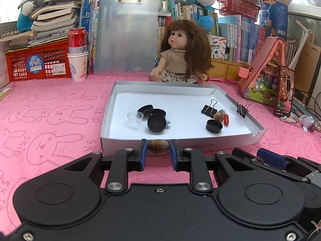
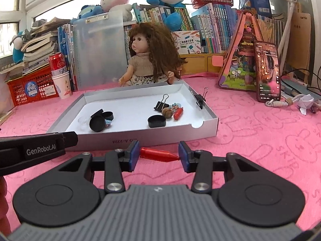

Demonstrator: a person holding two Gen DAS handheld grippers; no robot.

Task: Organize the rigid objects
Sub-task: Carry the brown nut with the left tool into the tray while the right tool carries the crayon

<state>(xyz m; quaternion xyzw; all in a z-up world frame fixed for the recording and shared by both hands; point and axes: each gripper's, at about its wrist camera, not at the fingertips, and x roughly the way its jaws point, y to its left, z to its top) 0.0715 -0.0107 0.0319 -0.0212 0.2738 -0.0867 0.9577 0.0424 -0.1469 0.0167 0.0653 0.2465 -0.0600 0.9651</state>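
Note:
A shallow white box lid (image 1: 248, 134) lies on the pink cloth; it also shows in the right wrist view (image 2: 208, 128). Inside are black round caps (image 1: 156, 123), a clear cap (image 1: 136, 116), a black binder clip (image 1: 209, 109), a walnut (image 1: 218, 116) and a red piece (image 1: 226, 119). Another binder clip (image 1: 241, 109) grips the lid's right wall. My left gripper (image 1: 158, 149) is shut on a brown acorn-like nut (image 1: 158, 149) just before the lid's front wall. My right gripper (image 2: 158, 154) is shut on a red crayon-like piece (image 2: 158, 154), held crosswise near the lid's front.
A doll (image 1: 180, 54) sits behind the lid. A red can on paper cups (image 1: 78, 54) and a red basket (image 1: 38, 62) stand back left. A pink toy house (image 2: 242, 60) and a phone (image 2: 267, 72) stand at the right, with books behind.

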